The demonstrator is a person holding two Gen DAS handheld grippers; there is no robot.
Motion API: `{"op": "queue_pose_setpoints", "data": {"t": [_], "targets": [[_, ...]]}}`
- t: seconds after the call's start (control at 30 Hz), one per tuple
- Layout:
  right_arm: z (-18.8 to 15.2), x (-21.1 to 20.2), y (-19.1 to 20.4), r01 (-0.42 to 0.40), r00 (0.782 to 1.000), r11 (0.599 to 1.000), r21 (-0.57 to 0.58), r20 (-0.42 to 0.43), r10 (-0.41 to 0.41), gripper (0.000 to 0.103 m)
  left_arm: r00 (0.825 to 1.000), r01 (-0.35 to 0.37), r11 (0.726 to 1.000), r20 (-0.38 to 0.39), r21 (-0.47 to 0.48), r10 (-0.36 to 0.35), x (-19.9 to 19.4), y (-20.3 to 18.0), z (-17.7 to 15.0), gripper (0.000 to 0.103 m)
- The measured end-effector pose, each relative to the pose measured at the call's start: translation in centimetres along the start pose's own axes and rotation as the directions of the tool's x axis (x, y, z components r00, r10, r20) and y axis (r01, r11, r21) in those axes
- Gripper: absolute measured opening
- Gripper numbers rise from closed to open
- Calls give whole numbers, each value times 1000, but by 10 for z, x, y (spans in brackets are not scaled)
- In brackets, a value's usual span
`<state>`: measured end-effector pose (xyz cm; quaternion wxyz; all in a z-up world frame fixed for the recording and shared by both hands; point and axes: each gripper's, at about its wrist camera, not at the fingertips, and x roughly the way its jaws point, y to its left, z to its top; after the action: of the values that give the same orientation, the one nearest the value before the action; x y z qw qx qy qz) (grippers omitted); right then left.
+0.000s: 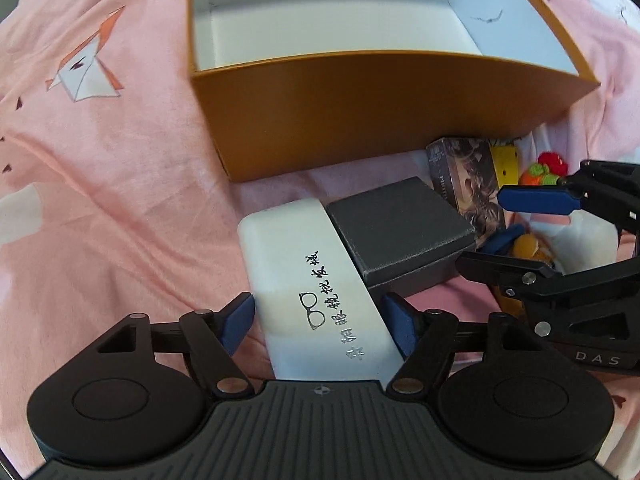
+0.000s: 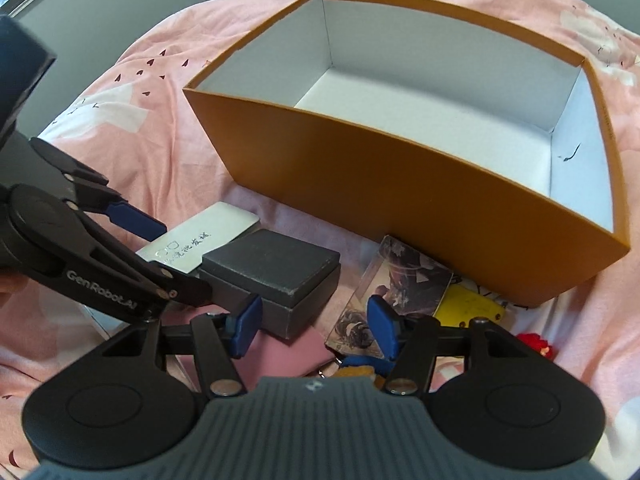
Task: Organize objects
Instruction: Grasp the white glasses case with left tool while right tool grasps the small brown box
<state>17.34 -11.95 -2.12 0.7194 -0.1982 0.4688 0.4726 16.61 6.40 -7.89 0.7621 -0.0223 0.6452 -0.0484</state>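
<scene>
Item: white glasses case [image 1: 312, 292], oblong, hard-shelled by its look, printed with a spectacles mark and script; lay on the pink bedsheet [image 1: 100, 168] in front of the empty orange box [image 1: 360, 120], its long side touching a dark grey box [image 1: 400, 232]. Judged light and rigid, with a smooth, possibly slippery skin; best taken across its narrow width near the middle, squarely, so it would not twist out. Left gripper [image 1: 318, 324]: fingers spread to either side of the case's near end, blue pads just beside its long edges; whether they touched it could not be told, and nothing was lifted. Right gripper [image 2: 314, 322]: fingers spread and holding nothing, poised low between the grey box and a printed card box [image 2: 396, 284]. Also present: yellow tag [image 2: 472, 306], red knitted piece [image 2: 536, 344], orange and blue oddments beneath the right gripper, all beside the orange box's near wall.
</scene>
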Motion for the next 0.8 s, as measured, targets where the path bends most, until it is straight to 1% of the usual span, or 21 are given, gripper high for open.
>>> {"op": "queue_pose_setpoints", "data": {"t": [0.07,0.2,0.33,0.43,0.53,0.67,0.7,0.8], "targets": [[0,2,-1,-5,1000,1000,2,-7,5,61,1000,2,1000,-4,5,-2,1,1,1,81],[0,3,-1,-18,1000,1000,9,-18,18,61,1000,15,1000,12,-20,-14,0,8,-3,77],[0,-6,2,-45,999,999,-4,-4,45,61,997,59,994,56,-96,-54,-10,21,-12,72],[2,-14,8,-88,996,996,-26,0,88,61,994,44,993,101,-108,-33,-19,23,-24,72],[2,-26,22,-126,992,986,-113,2,127,60,986,16,993,165,-117,4,-32,25,-36,72],[4,-35,51,-177,984,944,-277,-28,177,57,961,-43,992,268,-117,73,-52,22,-50,72],[5,-35,59,-193,981,930,-313,-45,188,57,953,-48,992,291,-121,81,-57,21,-53,72],[6,-29,82,-234,972,877,-420,-118,203,56,935,-16,988,347,-153,68,-69,24,-64,71]]}}
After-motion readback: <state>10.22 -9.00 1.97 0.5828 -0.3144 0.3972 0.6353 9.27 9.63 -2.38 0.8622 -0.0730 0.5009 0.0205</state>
